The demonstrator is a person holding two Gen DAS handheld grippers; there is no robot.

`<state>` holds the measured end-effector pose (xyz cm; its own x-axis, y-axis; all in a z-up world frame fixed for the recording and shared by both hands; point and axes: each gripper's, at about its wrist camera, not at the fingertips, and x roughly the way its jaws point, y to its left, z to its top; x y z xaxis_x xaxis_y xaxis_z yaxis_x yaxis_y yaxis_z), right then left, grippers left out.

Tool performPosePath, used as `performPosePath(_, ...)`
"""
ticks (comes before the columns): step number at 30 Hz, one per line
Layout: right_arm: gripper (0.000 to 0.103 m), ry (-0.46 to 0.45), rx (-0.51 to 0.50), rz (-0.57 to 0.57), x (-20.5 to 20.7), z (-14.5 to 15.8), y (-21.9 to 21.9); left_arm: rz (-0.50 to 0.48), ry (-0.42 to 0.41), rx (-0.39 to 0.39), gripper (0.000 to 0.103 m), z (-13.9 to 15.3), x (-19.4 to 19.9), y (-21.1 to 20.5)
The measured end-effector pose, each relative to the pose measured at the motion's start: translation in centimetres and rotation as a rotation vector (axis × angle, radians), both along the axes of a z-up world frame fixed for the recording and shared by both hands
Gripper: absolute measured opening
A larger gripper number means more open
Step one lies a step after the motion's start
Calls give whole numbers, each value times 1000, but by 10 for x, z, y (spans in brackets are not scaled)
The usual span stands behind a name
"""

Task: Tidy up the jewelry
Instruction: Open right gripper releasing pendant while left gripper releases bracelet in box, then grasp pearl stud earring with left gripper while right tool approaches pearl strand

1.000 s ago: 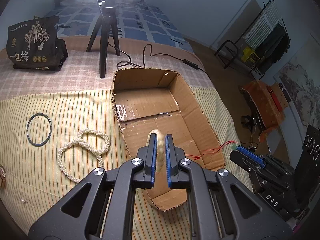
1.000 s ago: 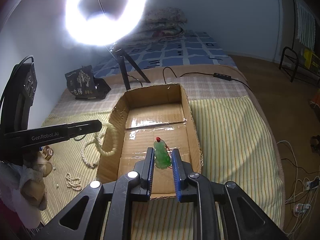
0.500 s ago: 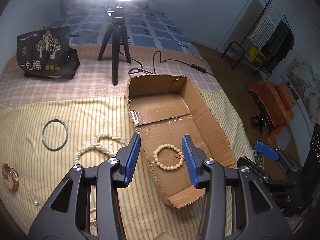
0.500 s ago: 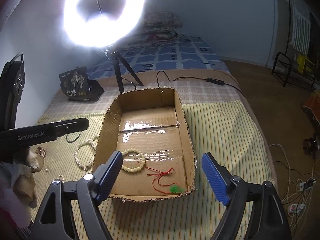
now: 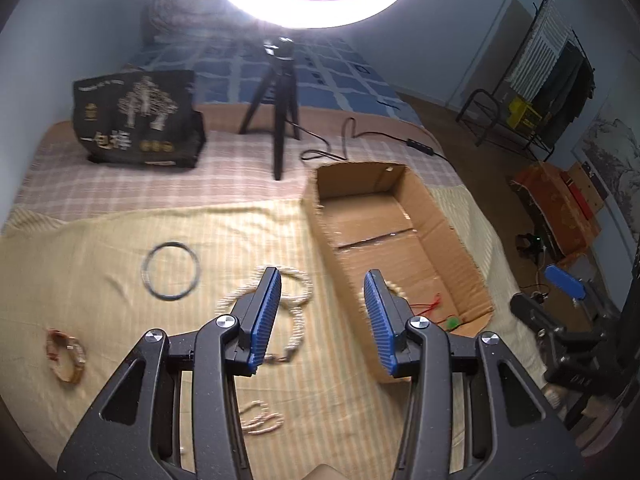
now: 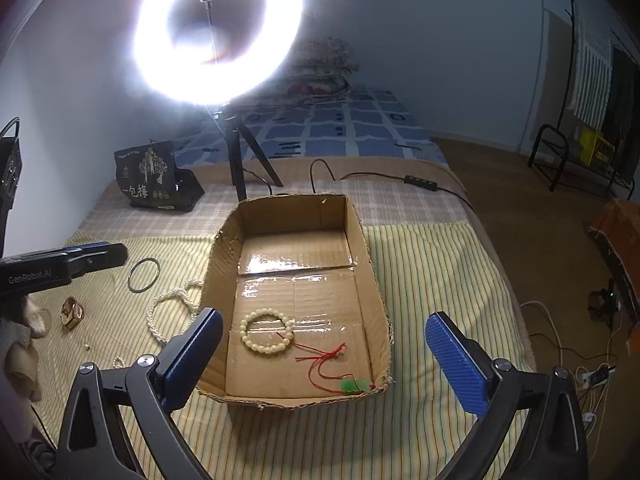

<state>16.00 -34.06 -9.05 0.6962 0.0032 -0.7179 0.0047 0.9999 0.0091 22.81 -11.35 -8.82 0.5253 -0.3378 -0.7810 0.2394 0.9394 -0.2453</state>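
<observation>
Both grippers, left and right, gape empty, bead bracelet and green pendant lie in the box, so I judge the pearl necklace on the cloth comes next.

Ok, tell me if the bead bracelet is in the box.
In: the bead bracelet lies flat on the cardboard box floor.

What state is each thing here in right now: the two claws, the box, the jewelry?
Left gripper: open, empty.
Right gripper: open, empty.
Cardboard box: open-topped, upright.
Bead bracelet: flat inside box.
Green pendant: inside box, red cord loose.
Pearl necklace: outside box, on cloth.
Dark bangle: flat on cloth.
</observation>
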Motion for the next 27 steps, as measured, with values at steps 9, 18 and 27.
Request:
performPosePath(9, 103, -51, -43, 52, -13, 7, 34, 32, -54, 47, 44, 8, -20, 59)
performPosePath(18, 102, -118, -36, 147, -25, 6, 81, 51, -32, 94, 44, 3, -43, 110)
performPosePath(27, 88, 14, 26, 338, -22, -31, 130, 42, 15, 85, 44, -17, -73, 136)
